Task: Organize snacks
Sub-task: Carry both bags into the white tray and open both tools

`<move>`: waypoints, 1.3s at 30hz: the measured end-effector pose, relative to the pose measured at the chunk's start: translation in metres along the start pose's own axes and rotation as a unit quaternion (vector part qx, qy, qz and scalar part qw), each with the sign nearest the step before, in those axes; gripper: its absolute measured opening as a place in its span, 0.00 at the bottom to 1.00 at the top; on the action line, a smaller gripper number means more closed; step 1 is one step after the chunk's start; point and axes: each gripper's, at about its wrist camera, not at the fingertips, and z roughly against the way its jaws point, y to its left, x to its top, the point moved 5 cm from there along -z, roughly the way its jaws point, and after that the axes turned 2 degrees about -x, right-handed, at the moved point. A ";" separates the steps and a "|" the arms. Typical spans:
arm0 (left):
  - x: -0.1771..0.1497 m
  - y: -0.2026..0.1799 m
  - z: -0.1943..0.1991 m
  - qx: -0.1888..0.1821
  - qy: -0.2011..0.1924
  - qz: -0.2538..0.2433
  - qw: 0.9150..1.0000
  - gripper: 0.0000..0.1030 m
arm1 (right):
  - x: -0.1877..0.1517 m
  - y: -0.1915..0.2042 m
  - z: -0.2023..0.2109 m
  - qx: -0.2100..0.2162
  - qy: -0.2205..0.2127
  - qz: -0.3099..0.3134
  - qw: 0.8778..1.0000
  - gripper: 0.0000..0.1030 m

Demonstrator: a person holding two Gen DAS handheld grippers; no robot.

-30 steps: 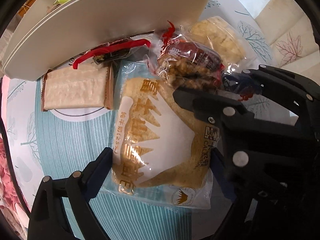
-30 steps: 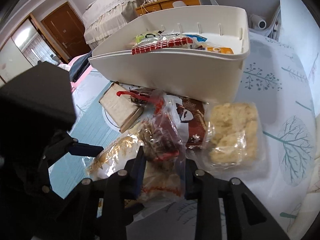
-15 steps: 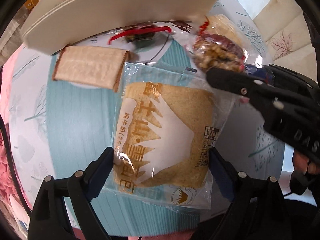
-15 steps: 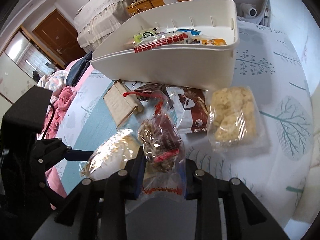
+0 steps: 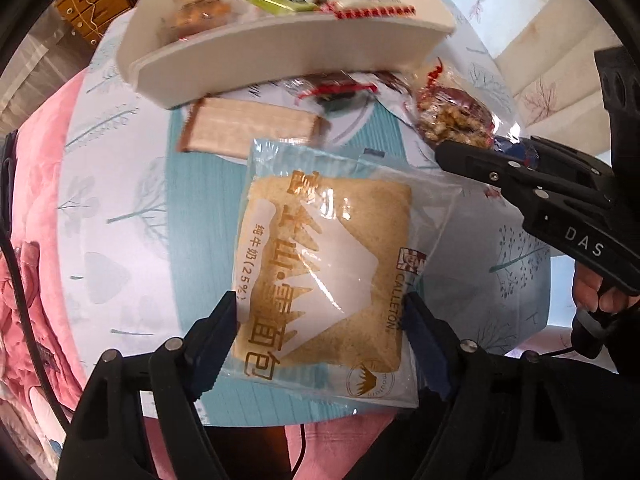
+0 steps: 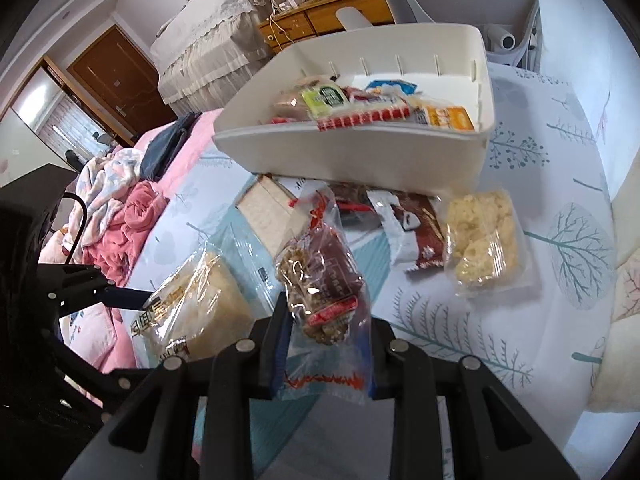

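Left hand-held gripper [image 5: 320, 316] pinching the soft, light bread packet [image 5: 324, 268] across its width, right hand-held gripper [image 6: 326, 344] nipping the crinkly nut-brittle bag [image 6: 322, 280]; both crushable, slippery-filmed, lifted short of the bin [image 6: 360, 156] ahead.

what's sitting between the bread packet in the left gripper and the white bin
In the left wrist view, a flat tan wafer packet lies on the cloth between the clear-wrapped bread packet and the white plastic bin, close to the bin's near wall.

Daylit bedroom — brown door [image 6: 116, 80], wooden dresser [image 6: 332, 20], lace-draped furniture [image 6: 212, 40].
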 end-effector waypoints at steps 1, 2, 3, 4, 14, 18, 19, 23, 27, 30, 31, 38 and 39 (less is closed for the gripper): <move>0.000 0.000 0.006 -0.001 -0.002 0.002 1.000 0.76 | 0.002 0.001 0.002 0.000 -0.003 -0.002 1.000 0.28; 0.001 0.004 0.013 -0.002 -0.003 0.003 1.000 0.76 | 0.006 0.004 0.005 0.001 -0.007 -0.005 1.000 0.28; 0.002 0.007 0.022 -0.003 -0.004 0.004 1.000 0.76 | 0.011 0.006 0.008 0.001 -0.012 -0.007 1.000 0.28; 0.006 0.013 0.029 -0.004 -0.007 0.008 1.000 0.76 | 0.017 0.008 0.011 0.001 -0.017 -0.010 1.000 0.28; 0.037 0.045 0.098 -0.023 -0.032 -0.015 0.999 0.76 | 0.061 0.023 0.021 -0.020 -0.046 -0.032 0.998 0.28; 0.060 0.058 0.115 -0.018 -0.046 -0.027 0.998 0.76 | 0.077 0.025 0.020 -0.024 -0.057 -0.052 0.997 0.28; 0.067 0.062 0.119 -0.017 -0.051 -0.029 0.998 0.76 | 0.081 0.025 0.021 -0.026 -0.060 -0.056 0.996 0.28; 0.095 0.077 0.129 -0.012 -0.068 -0.036 0.997 0.76 | 0.100 0.022 0.019 -0.032 -0.075 -0.073 0.994 0.28; 0.120 0.090 0.127 -0.013 -0.082 -0.029 0.996 0.76 | 0.117 0.016 0.015 -0.039 -0.089 -0.091 0.991 0.28; 0.141 0.101 0.121 -0.010 -0.093 -0.017 0.995 0.76 | 0.127 0.009 0.010 -0.046 -0.097 -0.104 0.989 0.28; 0.146 0.103 0.118 -0.011 -0.096 -0.014 0.995 0.76 | 0.130 0.007 0.008 -0.048 -0.100 -0.109 0.988 0.28; 0.185 0.118 0.096 -0.016 -0.125 0.025 0.992 0.76 | 0.145 -0.016 -0.006 -0.061 -0.114 -0.142 0.981 0.28; 0.189 0.119 0.093 -0.017 -0.130 0.028 0.991 0.76 | 0.147 -0.019 -0.008 -0.063 -0.116 -0.146 0.980 0.28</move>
